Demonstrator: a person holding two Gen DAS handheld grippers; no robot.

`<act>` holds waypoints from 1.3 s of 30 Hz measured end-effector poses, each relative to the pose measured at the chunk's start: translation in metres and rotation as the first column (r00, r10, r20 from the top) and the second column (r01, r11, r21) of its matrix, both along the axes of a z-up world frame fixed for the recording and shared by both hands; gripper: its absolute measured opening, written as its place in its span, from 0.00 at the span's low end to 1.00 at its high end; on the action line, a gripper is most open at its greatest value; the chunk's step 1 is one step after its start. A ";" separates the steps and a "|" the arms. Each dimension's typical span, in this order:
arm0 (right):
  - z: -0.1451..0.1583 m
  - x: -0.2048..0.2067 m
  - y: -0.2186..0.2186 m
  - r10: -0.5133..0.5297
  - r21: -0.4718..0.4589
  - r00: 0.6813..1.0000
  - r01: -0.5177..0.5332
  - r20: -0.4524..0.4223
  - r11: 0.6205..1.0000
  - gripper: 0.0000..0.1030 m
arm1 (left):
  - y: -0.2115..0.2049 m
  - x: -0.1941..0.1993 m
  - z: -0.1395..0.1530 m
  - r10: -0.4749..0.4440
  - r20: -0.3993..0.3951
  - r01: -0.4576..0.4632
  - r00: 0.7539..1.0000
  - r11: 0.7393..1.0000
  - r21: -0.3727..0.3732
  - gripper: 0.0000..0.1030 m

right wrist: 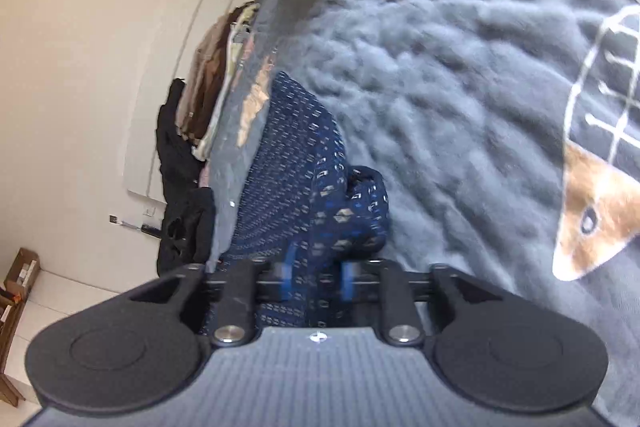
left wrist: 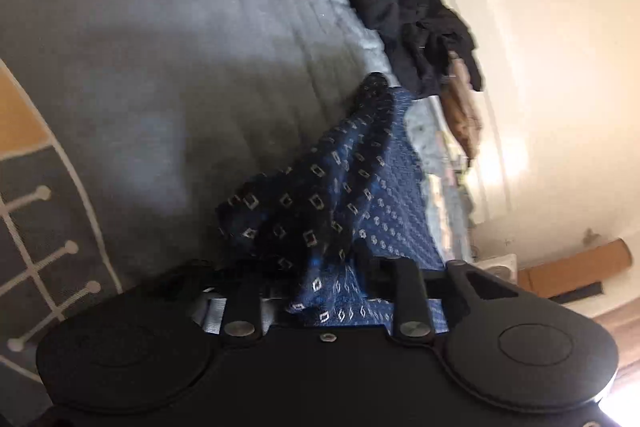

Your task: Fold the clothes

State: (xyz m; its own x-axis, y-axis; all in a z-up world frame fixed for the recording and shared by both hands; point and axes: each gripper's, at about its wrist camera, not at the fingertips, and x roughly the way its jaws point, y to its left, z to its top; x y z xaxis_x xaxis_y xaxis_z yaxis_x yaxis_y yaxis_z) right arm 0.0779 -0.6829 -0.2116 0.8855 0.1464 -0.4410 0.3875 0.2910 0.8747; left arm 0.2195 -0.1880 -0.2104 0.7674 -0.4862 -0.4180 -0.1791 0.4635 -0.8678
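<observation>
Both tongs [left wrist: 320,291] [right wrist: 318,277] pinch blue patterned cloth [left wrist: 340,195] [right wrist: 296,155]; only right view shows blue pads [right wrist: 347,281].

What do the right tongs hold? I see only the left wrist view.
Observer: The right tongs are shut on the blue patterned garment.
Operator: Which colour are their pads?
Observer: Blue; one pad shows on each side of the cloth.
Operator: What is printed on the bedcover near them?
Observer: An orange fish head with an eye, on the grey bedcover, right of the tongs in the picture.
</observation>
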 end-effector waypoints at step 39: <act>-0.006 -0.004 0.016 -0.097 0.043 0.988 0.093 0.118 0.995 0.07 | -0.018 -0.027 0.012 0.041 0.012 -0.041 0.999 0.999 -0.001 0.09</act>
State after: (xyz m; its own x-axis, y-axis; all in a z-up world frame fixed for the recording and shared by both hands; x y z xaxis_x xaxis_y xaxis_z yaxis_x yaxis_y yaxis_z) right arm 0.0738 -0.6666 -0.2179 0.9423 0.0731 -0.3266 0.3035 0.2244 0.9260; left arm 0.1928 -0.2060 -0.1985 0.7918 -0.4546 -0.4079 -0.1874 0.4549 -0.8706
